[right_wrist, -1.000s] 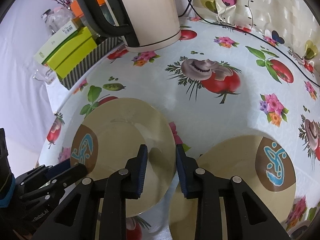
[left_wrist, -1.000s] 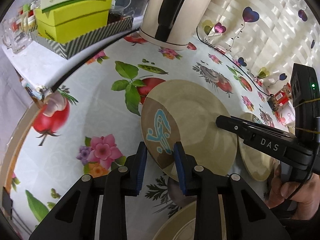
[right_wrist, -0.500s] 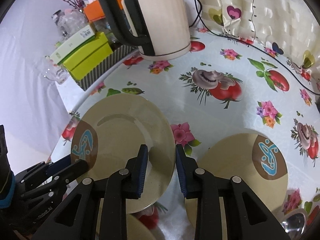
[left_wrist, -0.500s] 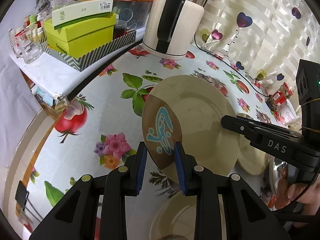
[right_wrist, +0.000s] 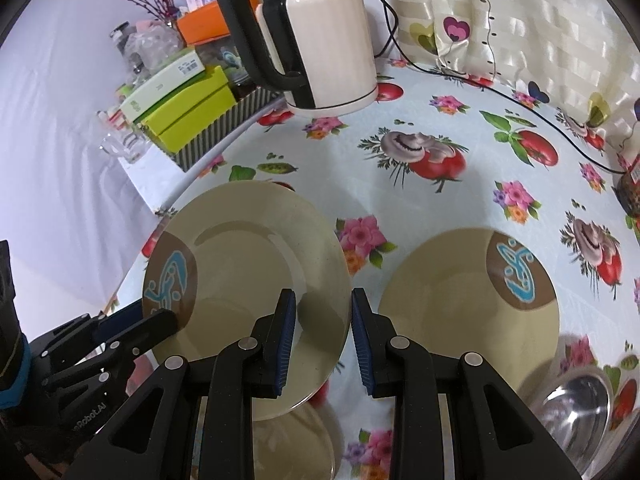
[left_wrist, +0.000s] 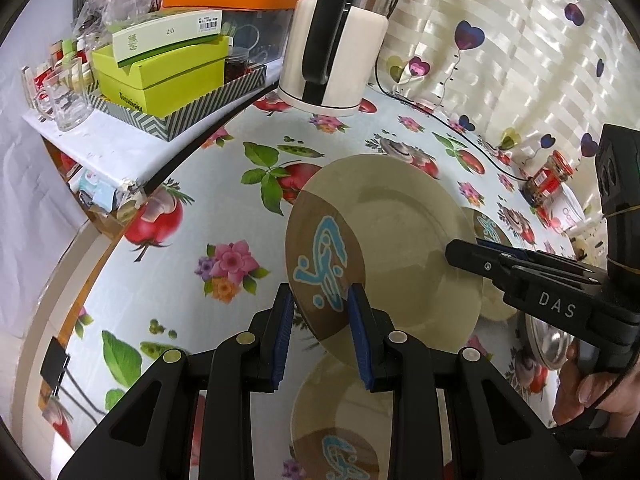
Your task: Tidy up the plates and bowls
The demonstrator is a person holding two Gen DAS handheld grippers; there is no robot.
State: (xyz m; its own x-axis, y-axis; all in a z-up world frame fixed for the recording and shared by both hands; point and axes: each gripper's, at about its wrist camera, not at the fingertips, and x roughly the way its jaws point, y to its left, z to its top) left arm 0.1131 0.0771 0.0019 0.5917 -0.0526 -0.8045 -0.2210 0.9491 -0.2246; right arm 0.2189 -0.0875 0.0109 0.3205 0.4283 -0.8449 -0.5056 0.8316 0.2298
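Note:
A beige plate (left_wrist: pixel 400 240) with a brown patch and a blue design hangs above the flowered tablecloth, carried from both sides. My left gripper (left_wrist: pixel 321 320) is shut on its rim at the brown patch. My right gripper (right_wrist: pixel 322 320) is shut on the opposite rim of the same plate (right_wrist: pixel 256 264). Each gripper shows in the other's view: the right gripper (left_wrist: pixel 472 250) and the left gripper (right_wrist: pixel 160 320). A second matching plate (left_wrist: pixel 344 408) lies on the table under the lifted one. A third plate (right_wrist: pixel 452 308) lies to the right.
A steel bowl (right_wrist: pixel 576 412) sits at the near right. A cream kettle (right_wrist: pixel 332 44) stands at the back with a black cable trailing right. Green boxes (left_wrist: pixel 160 76) and glass mugs (left_wrist: pixel 60 100) crowd a side shelf. A red jar (left_wrist: pixel 548 178) stands far right.
Both grippers have risen with the plate between them, so the table looks farther off. The plate lying beneath it has come into view.

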